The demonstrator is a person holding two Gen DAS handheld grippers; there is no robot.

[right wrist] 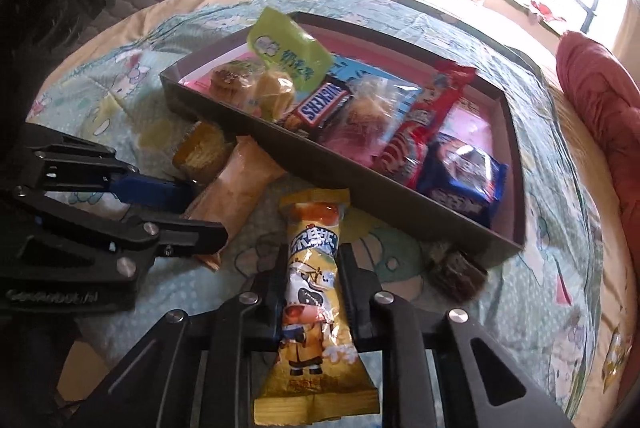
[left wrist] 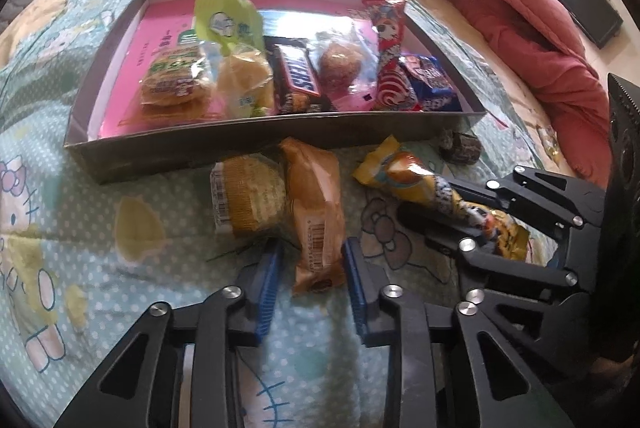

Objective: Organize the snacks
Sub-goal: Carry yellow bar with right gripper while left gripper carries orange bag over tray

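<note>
Left wrist view: the left gripper (left wrist: 313, 270) is straddling the orange-wrapped cake (left wrist: 316, 211) on the bedspread, jaws spread, lining up a grasp just outside the snack box (left wrist: 276, 137).

Right wrist view: the right gripper (right wrist: 310, 294) is clenching the yellow cartoon snack packet (right wrist: 314, 312), readying it for the box, seemingly.

Ahead of left gripper (left wrist: 314, 264): tan packet (left wrist: 316, 211) between open fingers, wrapped cake (left wrist: 248, 193) touching its left side, box wall (left wrist: 256, 143) just beyond. Right of it: right gripper (right wrist: 312, 278) around yellow packet (right wrist: 314, 312). Bare bedspread (left wrist: 100, 268) left.
</note>
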